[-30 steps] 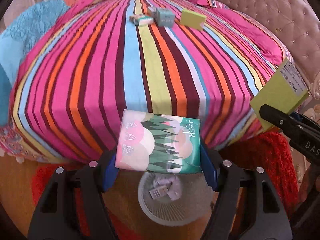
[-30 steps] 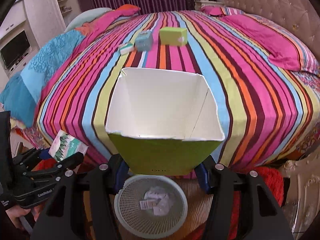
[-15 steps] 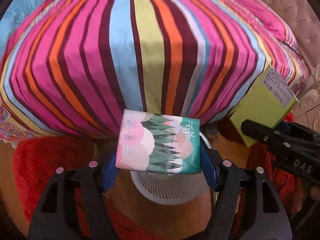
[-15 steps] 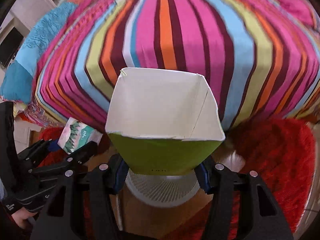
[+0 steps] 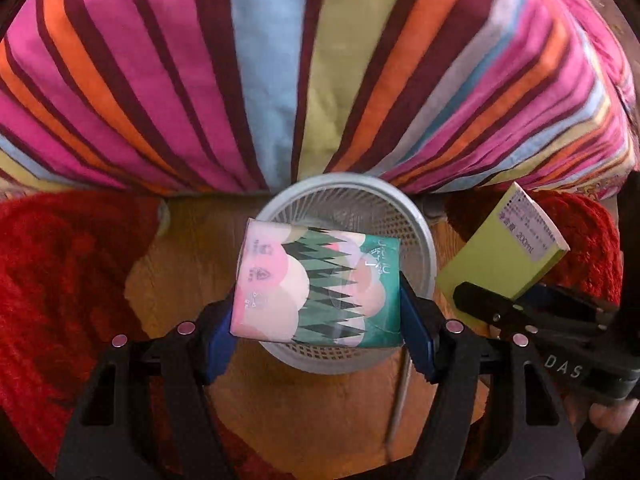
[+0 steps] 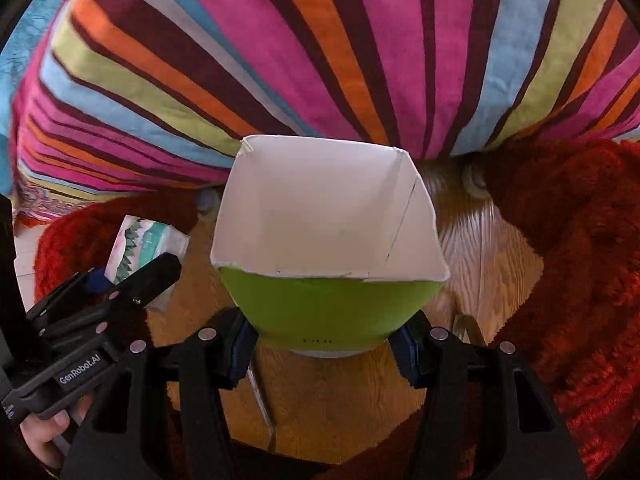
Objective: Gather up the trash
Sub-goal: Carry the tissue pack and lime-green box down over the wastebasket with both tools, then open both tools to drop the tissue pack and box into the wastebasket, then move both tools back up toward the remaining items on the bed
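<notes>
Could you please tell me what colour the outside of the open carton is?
Lime green outside, white inside; clearest in the right wrist view.

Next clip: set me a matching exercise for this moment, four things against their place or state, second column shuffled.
Things:
1. green-and-pink patterned tissue pack
2. open lime-green cardboard carton
3. white mesh plastic wastebasket
4. fluffy red rug

Places or states:
A. on the wooden floor at the foot of the striped bed, under both tools
B. clamped in the right tool
C. spread over the floor beside the basket
D. clamped in the left tool

Pairs: 1-D, 2-B, 3-A, 4-C
</notes>
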